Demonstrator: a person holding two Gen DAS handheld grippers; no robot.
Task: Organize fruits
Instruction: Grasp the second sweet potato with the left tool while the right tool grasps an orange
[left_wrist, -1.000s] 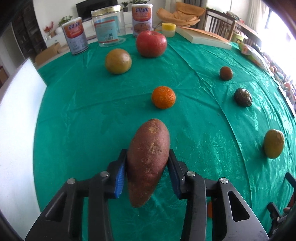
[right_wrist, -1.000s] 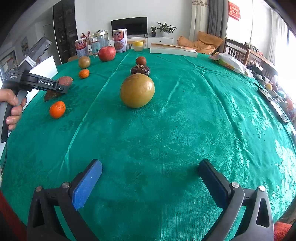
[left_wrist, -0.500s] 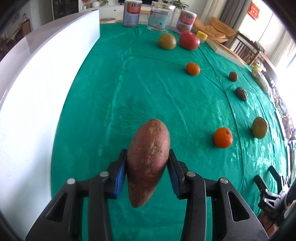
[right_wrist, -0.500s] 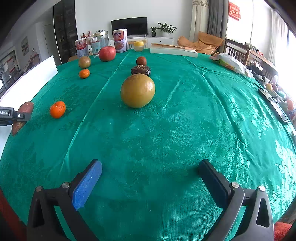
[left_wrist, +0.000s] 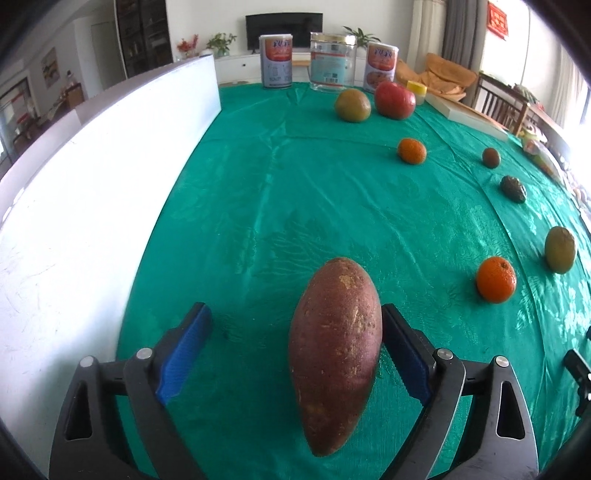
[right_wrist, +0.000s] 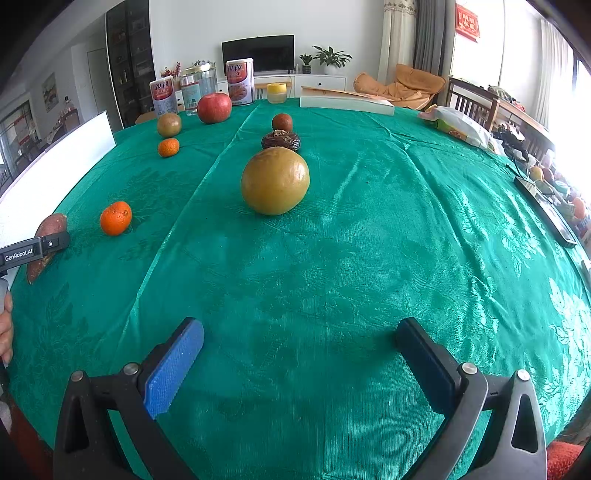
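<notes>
Left hand-held gripper (left_wrist: 295, 354) jaws opening, sweet potato (left_wrist: 335, 354) between them, leaning on the right pad, near the surface (left_wrist: 295, 184) edge by the white board (left_wrist: 74, 221). Back straight off so it doesn't roll. Right hand-held gripper (right_wrist: 299, 354) open, empty.

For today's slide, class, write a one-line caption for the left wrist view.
Left gripper jaws opening around a sweet potato on the green tablecloth, oranges beyond.

Shiny green patterned cloth (left_wrist: 295, 192), matt rough-skinned sweet potato (left_wrist: 336, 350), ribbed blue pads (left_wrist: 184, 350)
</notes>
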